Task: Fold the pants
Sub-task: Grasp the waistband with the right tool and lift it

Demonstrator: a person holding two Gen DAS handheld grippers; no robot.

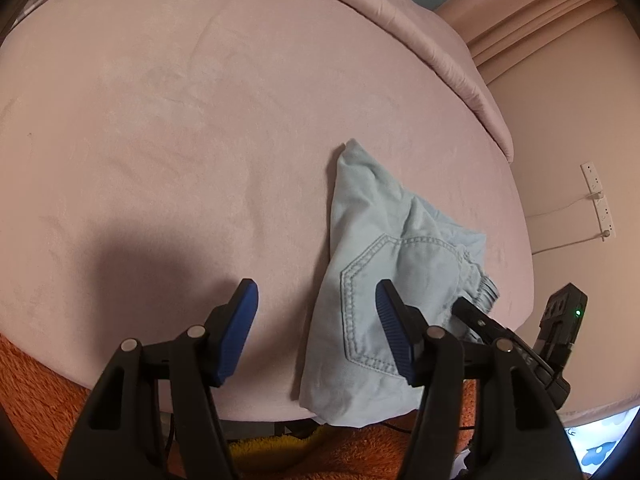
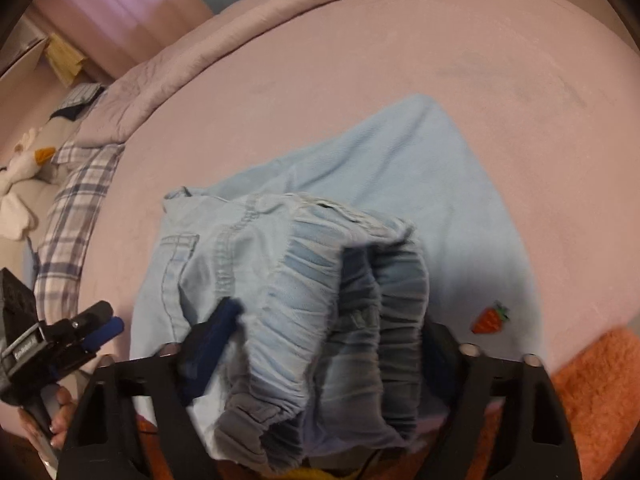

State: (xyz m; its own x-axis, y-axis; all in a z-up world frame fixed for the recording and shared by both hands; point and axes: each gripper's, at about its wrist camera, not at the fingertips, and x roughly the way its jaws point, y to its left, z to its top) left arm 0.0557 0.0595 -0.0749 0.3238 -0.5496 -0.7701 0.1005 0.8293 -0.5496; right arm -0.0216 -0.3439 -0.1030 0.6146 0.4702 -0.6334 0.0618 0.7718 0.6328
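Note:
Light blue denim pants (image 1: pixel 376 276) lie bunched near the front edge of a pink bed (image 1: pixel 200 140), back pocket up. My left gripper (image 1: pixel 316 312) is open and empty, its right finger over the pocket, its left finger over bare sheet. In the right wrist view the elastic waistband (image 2: pixel 340 320) drapes between the fingers of my right gripper (image 2: pixel 324 344), which hold it; one blue pad (image 2: pixel 212 344) shows, the other is hidden by cloth. The pants (image 2: pixel 400 184) spread away over the bed, with a carrot patch (image 2: pixel 490 318) on them. The left gripper (image 2: pixel 96 332) shows at the lower left.
A rolled pink duvet (image 1: pixel 420 40) lies along the bed's far edge. An orange fluffy rug (image 1: pixel 36 384) lies below the front edge. A plaid pillow (image 2: pixel 76 200) and a plush toy (image 2: pixel 24 168) sit to the left. Wall sockets with a cable (image 1: pixel 596 196) are at the right.

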